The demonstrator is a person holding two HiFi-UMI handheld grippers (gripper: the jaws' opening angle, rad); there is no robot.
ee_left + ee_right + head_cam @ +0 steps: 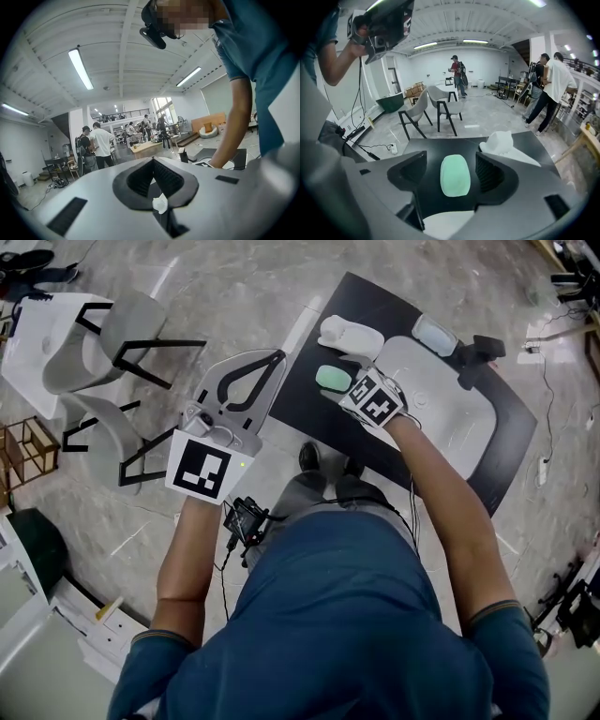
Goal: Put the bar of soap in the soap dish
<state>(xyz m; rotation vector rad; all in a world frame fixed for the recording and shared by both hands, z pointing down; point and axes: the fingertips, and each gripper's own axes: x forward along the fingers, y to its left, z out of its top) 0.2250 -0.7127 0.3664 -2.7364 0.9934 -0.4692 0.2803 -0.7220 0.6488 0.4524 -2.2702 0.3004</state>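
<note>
Black countertop (pixel 433 147) bears green soap bar (pixel 455 176).

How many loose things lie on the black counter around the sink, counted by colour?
Green: 1, the bar of soap
White: 1, a lumpy object
Pale grey-blue: 1, a shallow dish
Total: 3

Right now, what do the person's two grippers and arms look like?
The left gripper and right gripper are pale grey plastic shells whose jaws carry black ribbed pads. Each bears a white cube printed with black square markers. A thin black cable hangs from the left one. The person wears a blue short-sleeved shirt.
</note>
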